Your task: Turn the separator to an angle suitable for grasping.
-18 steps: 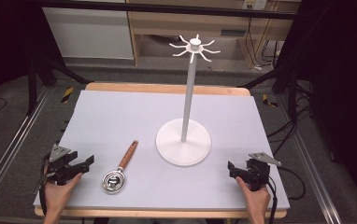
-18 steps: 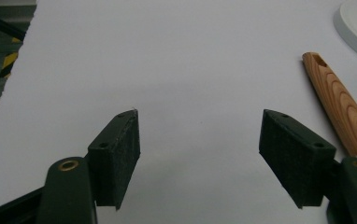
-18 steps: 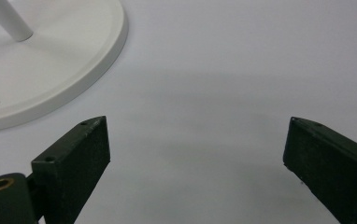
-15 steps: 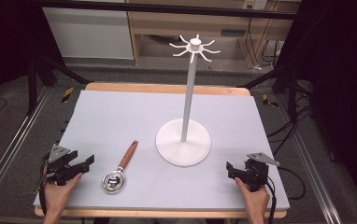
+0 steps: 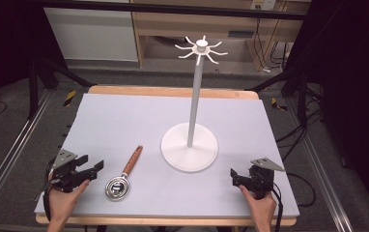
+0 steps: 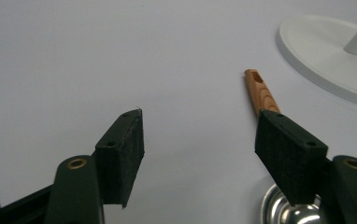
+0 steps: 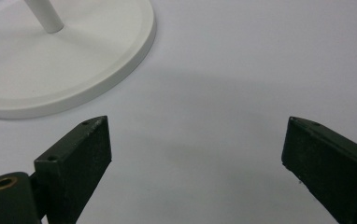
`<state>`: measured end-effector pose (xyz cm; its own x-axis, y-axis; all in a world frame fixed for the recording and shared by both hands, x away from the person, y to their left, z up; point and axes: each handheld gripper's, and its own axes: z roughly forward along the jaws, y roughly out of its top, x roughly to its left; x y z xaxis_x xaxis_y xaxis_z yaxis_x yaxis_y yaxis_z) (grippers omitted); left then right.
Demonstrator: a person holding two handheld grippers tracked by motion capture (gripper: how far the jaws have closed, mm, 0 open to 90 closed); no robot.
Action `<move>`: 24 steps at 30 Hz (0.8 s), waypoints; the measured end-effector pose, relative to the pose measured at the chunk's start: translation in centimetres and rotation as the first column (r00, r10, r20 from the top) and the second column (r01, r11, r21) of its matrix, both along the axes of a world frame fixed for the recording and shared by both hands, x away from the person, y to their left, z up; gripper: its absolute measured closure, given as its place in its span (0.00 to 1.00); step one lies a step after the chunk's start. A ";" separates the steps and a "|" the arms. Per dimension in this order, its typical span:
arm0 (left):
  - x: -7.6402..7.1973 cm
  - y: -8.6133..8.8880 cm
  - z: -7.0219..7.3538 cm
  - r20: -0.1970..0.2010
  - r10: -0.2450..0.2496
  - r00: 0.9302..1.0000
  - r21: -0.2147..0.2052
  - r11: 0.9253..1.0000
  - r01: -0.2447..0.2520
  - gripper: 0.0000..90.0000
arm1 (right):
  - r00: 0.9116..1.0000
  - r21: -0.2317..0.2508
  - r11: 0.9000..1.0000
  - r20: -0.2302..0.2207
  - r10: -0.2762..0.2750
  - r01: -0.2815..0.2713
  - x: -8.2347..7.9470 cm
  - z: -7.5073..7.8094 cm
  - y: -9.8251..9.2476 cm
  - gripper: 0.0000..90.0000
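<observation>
Grey mat (image 5: pixel 124 121) bare ahead; left tongs (image 5: pixel 95 168), right tongs (image 5: pixel 234 175) wide open, empty, near front edge.

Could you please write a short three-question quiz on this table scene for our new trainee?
1. True or false: the left gripper is shut on the strainer.
2. Which end of the strainer lies nearer the white stand: A the metal bowl, B the wooden handle?
3. What stands between the jaws of the right gripper?

Key:
1. False; its jaws stand open beside the strainer.
2. B.
3. Nothing but bare table mat.
</observation>
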<state>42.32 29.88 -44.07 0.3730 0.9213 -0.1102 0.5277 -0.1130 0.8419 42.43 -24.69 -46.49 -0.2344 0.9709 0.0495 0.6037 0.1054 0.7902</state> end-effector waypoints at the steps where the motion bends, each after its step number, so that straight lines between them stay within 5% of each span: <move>1: 0.0 -0.1 0.2 0.004 -0.004 1.000 0.008 1.000 0.004 0.37 | 1.000 -0.002 1.000 -0.008 -0.003 0.003 0.0 0.0 0.1 0.10; 24: 1.9 -4.4 2.9 -0.018 -0.118 0.993 0.050 0.992 0.119 0.43 | 1.000 -0.026 1.000 0.001 -0.010 0.010 -0.6 0.2 -0.4 0.10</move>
